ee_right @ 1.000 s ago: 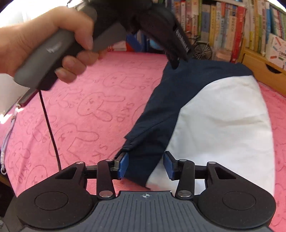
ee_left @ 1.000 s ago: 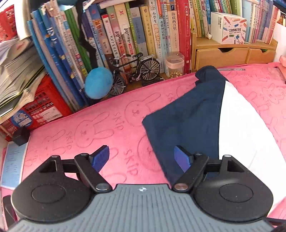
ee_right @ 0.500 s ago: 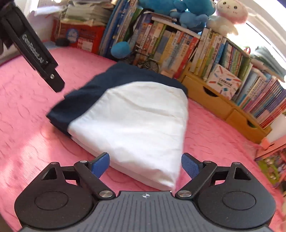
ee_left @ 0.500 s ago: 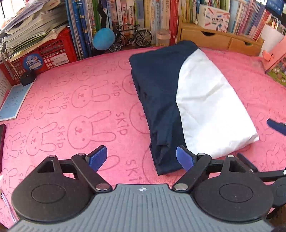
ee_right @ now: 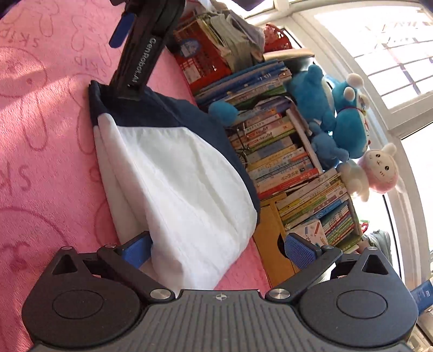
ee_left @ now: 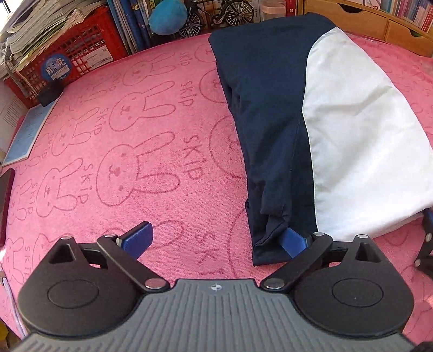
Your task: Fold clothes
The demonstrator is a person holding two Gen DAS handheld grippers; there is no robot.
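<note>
Nearest you, your left gripper (ee_left: pixel 216 238) has its blue-padded jaws opening wide, with nothing clamped. Its right pad is tucked against the near corner of the folded navy-and-white cotton garment (ee_left: pixel 324 135), while the other pad hangs over the bare pink towel-like cover printed with rabbits (ee_left: pixel 121 135).

Your right gripper (ee_right: pixel 216 249) is also opening. The white end of the garment (ee_right: pixel 176 176) lies between its pads: one pad is at the fabric's edge, the other stands clear, and neither squeezes.

The garment lies on the pink cover as a compact, layered oblong, navy panel along one side, white panel along the other, stacked edges visible at its near end. By the look of it, the folding is largely done. What may remain is one more fold across, or simply squaring the loose navy corner, which puckers a little.

Farther back, a red plastic lattice crate (ee_left: pixel 89 46) sits at the cover's far edge, with papers and magazines piled on top; what is inside cannot be made out. Beside it stand a blue plush ball (ee_left: pixel 167 16) and a small model bicycle (ee_left: pixel 219 16).

Behind the garment is a wooden desktop drawer unit (ee_left: pixel 379 24), its drawers closed, with a small white box (ee_right: pixel 311 232) on top of it. Rows of books (ee_right: pixel 281 151) behind, topped by blue and pink plush toys (ee_right: pixel 349 130).
</note>
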